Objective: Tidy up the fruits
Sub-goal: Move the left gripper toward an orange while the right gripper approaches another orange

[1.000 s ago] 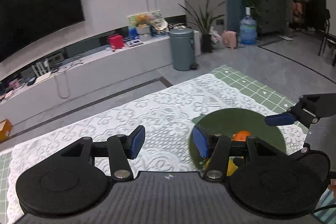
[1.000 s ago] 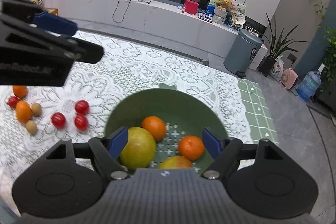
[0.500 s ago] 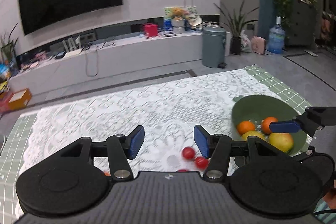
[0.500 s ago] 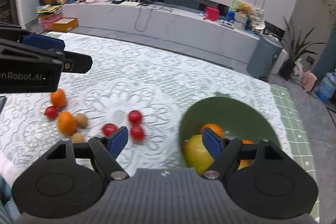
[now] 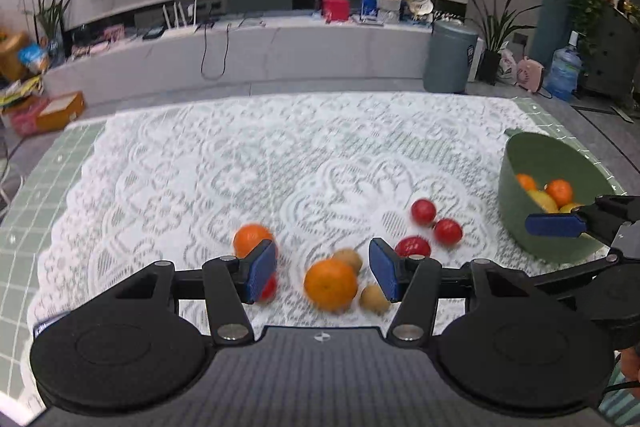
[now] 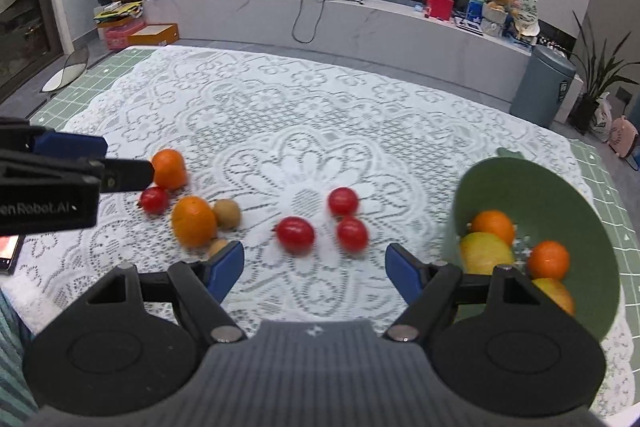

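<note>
Both black two-finger grippers, left point(image 5: 322, 273) and right point(image 6: 315, 269), gape empty above white lace tablecloth point(image 6: 280, 107); glossy round orange point(image 5: 330, 283) lies near smooth green plastic bowl point(image 6: 560, 187).

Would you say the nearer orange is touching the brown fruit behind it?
Touching: in the right wrist view the orange overlaps the brown fruit with no lace visible between.

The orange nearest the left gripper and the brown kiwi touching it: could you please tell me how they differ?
The orange is bright orange; the kiwi is dull brown. The orange is clearly the larger of the two. In the left wrist view the orange sits between the left gripper fingers, with the kiwi behind it. Both lie loose on the lace tablecloth, outside the green bowl.
</note>
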Action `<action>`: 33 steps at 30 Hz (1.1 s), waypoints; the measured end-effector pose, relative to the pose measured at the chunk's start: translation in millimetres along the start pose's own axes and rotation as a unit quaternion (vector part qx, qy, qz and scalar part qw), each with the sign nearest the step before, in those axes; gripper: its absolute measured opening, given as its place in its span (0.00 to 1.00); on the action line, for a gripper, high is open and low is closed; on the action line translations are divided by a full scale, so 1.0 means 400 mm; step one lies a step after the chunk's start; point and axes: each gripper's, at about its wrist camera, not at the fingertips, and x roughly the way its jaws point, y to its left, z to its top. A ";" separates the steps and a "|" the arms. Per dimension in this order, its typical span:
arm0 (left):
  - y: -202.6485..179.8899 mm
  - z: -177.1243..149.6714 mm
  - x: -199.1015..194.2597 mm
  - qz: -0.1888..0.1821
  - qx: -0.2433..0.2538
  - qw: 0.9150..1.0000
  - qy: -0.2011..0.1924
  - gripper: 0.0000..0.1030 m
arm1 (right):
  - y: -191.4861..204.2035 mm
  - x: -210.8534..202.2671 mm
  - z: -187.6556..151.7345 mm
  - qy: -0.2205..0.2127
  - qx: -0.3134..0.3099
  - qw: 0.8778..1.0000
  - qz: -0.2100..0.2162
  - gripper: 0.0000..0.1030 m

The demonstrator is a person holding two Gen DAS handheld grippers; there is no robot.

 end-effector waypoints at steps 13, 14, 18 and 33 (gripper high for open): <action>0.055 -0.042 0.031 -0.018 -0.028 0.999 0.015 0.62 | 0.044 0.057 -0.004 0.020 -0.025 0.999 0.022 0.62; 0.058 -0.041 0.037 -0.019 -0.029 0.999 0.017 0.62 | 0.046 0.062 -0.003 0.021 -0.026 0.999 0.024 0.61; 0.065 -0.039 0.065 -0.024 -0.033 0.999 0.029 0.62 | 0.051 0.089 0.000 0.029 -0.032 0.999 0.030 0.57; 0.100 -0.031 0.128 -0.033 -0.040 0.997 0.048 0.62 | 0.108 0.160 0.029 0.032 -0.061 0.993 0.097 0.48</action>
